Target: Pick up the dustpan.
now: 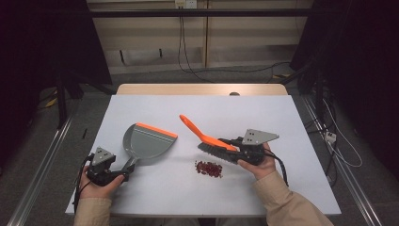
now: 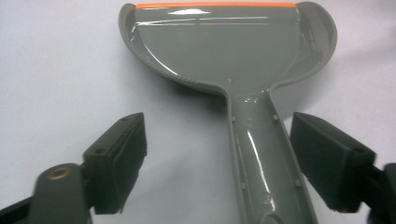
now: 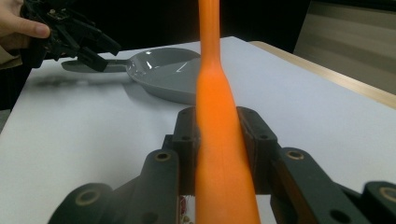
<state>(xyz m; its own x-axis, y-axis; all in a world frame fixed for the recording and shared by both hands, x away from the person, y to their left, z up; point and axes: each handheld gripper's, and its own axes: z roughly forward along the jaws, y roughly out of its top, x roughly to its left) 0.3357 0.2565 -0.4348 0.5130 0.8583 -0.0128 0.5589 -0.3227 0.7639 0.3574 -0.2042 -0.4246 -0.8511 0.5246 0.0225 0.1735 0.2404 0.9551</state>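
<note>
A: Where's your dustpan [image 1: 148, 140]?

B: Flat on the white table [image 1: 291, 127], left of the red bits [image 1: 208, 168]. Your left gripper [image 2: 217, 161] has its jaws apart around the grey handle, pads not pressing.

A: And your brush [image 1: 207, 139]?

B: Your right gripper [image 3: 219, 140] is clamped on its orange handle, bristles just above the red bits.
</note>
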